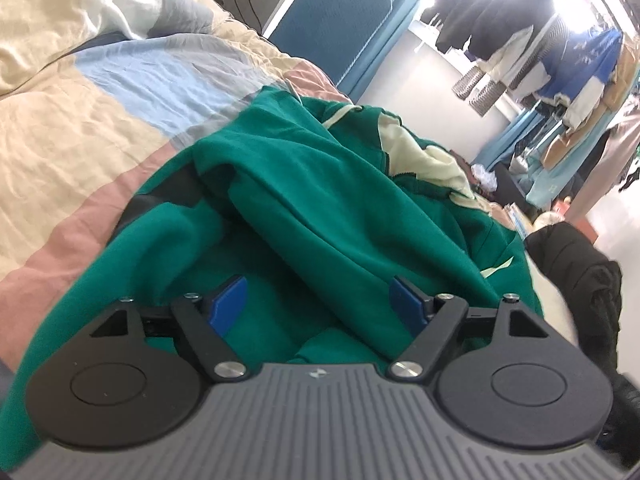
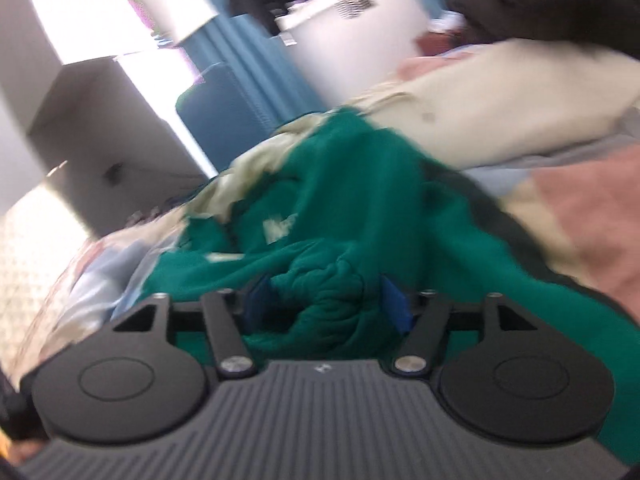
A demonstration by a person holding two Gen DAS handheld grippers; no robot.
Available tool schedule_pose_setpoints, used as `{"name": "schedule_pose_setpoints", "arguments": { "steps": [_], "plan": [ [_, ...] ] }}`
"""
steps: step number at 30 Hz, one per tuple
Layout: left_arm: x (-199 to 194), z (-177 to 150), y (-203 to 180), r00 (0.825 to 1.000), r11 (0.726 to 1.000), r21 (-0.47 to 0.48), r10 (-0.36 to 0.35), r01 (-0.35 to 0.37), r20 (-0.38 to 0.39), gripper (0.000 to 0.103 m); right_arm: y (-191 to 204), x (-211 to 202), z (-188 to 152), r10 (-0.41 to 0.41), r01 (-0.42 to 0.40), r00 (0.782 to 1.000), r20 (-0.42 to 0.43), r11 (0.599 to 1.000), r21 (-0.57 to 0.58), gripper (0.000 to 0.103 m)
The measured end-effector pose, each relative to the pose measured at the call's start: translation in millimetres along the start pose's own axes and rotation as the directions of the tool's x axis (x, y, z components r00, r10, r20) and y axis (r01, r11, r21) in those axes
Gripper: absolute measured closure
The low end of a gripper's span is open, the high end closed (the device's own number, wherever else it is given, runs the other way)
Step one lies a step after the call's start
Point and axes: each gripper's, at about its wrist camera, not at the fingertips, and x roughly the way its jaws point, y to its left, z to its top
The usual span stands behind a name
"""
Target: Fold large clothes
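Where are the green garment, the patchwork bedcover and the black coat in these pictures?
green garment (image 1: 320, 208): left wrist view, on its broad raised fold.
patchwork bedcover (image 1: 80, 128): left wrist view, on a bare cream patch.
black coat (image 1: 576, 272): left wrist view, on its crumpled body at the right.

A large green garment (image 1: 320, 200) is seen lying crumpled on a patchwork bedcover (image 1: 80, 120) of cream, pink and pale blue. A thick fold is laid diagonally across its body, and a pale yellow lining (image 1: 420, 152) is exposed at its far end. In the blurred right wrist view, a bunched wad of the cloth (image 2: 332, 296) is seen.
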Motion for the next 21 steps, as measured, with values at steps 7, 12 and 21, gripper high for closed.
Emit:
{"name": "schedule_pose_setpoints", "arguments": {
  "steps": [7, 12, 21],
  "plan": [
    [39.8, 11.3, 0.0, 0.999, 0.995, -0.095, 0.001, -0.004, -0.033, 0.038, -3.2, -16.5, 9.5, 0.048, -0.046, 0.997, 0.064, 0.998, -0.034, 0.03],
    [66.4, 16.9, -0.3, 0.999, 0.993, -0.122, -0.006, 0.0, -0.041, 0.073, 10.7, 3.3, -4.3, 0.069, -0.076, 0.997, -0.046, 0.979, -0.19, 0.03],
    [17.8, 52.4, 17.2, 0.988, 0.975, -0.203, -0.059, 0.086, 0.14, 0.097, 32.7, 25.3, -22.5, 0.056, -0.083, 0.995, -0.081, 0.921, -0.38, 0.067]
  ]
}}
